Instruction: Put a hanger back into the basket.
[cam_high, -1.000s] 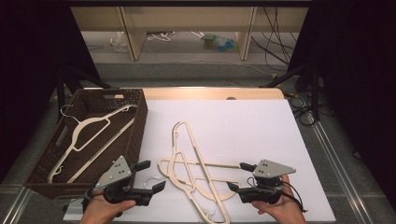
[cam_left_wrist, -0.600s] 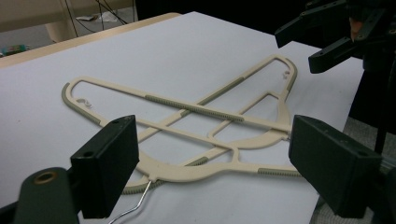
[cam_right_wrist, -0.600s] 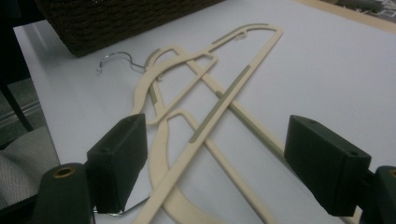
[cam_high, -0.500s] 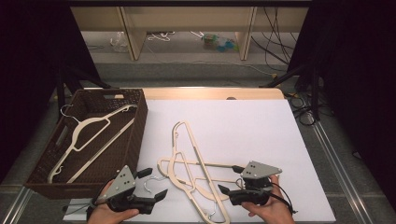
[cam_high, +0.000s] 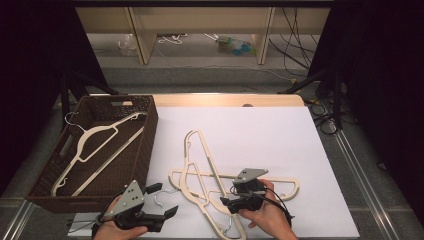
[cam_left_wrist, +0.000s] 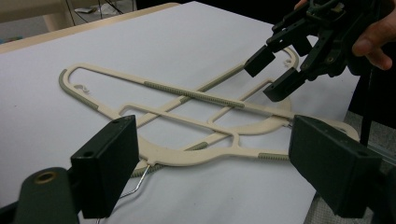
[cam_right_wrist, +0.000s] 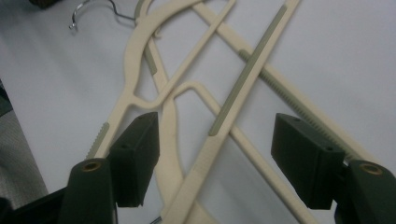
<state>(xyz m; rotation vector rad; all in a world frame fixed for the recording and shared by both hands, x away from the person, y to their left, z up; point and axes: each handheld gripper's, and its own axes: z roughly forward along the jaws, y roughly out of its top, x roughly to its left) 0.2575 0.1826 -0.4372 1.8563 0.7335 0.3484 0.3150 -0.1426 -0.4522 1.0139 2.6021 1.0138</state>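
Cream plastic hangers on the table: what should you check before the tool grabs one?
1. Right tool open, jaws just been closing: ok.
2. A bar of the crossed cream plastic hangers lies between its jaws, not yet pinched: ok.
3. One hanger alone between the jaws: not ok, several bars cross there.
4. Left tool open and apart from the hangers: ok.
5. Brown woven basket has room beside its cream hanger: ok.
6. Wire hooks untangled: cannot tell.

Dark curtains (cam_high: 30, 60) flank a pale wooden shelf (cam_high: 200, 30) above a grey, cable-strewn floor (cam_high: 200, 75).
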